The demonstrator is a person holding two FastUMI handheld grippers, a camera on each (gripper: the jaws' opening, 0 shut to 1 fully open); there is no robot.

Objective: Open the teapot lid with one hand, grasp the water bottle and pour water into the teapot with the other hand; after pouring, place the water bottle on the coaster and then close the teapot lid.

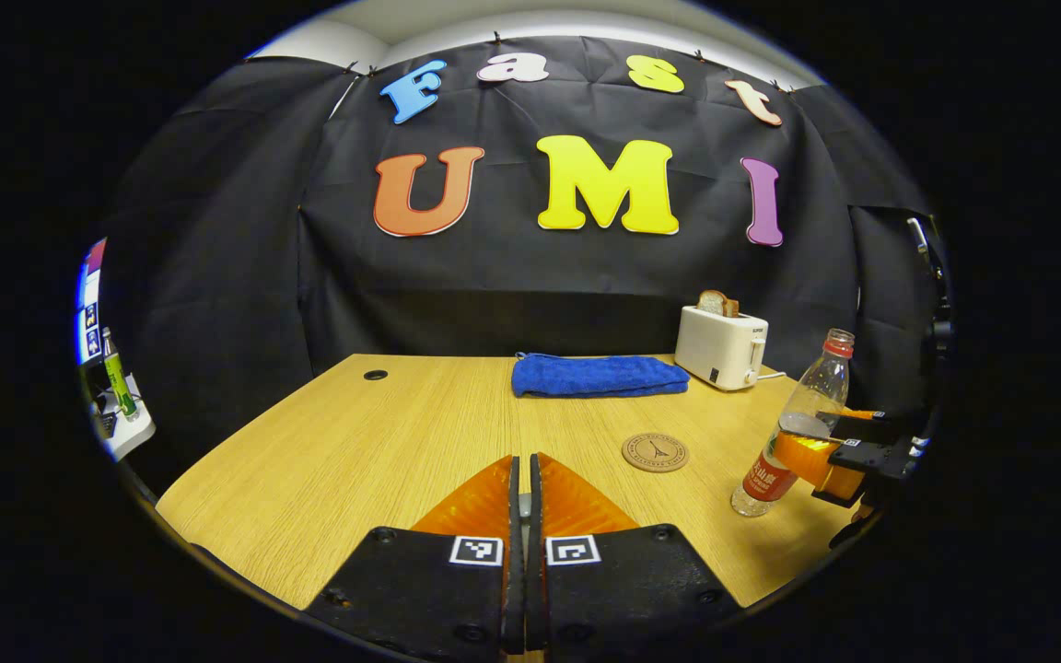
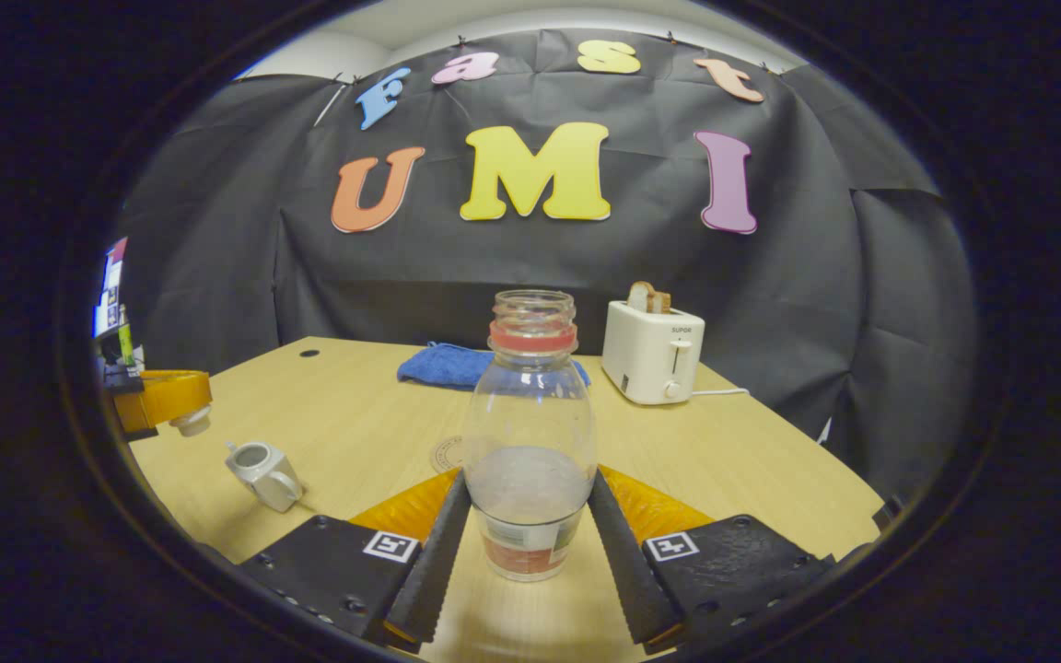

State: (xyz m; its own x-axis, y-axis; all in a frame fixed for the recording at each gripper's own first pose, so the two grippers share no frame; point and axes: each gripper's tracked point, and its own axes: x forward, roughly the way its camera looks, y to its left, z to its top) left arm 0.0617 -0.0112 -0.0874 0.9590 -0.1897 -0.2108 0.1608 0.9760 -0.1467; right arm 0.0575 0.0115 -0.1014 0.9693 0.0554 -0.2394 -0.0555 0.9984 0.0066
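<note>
I've got the right tongs (image 2: pixel 523 543) straddling the water bottle (image 2: pixel 530 433), fingers at both sides of its lower body; firm press I can't confirm. Bottle upright, uncapped, part full, near the table's (image 1: pixel 355 442) right edge. Coaster (image 1: pixel 655 452) lies just left of it, so short sideways shift, I'd judge. Left tongs (image 1: pixel 522 483) clenched on something thin. Right gripper view adds the teapot (image 2: pixel 263 471), lid off, far left.

Each claw (image 1: pixel 522 502) (image 2: pixel 528 543) has a black textured body, with screws near the rim and a square black-and-white marker tag on each half.
</note>
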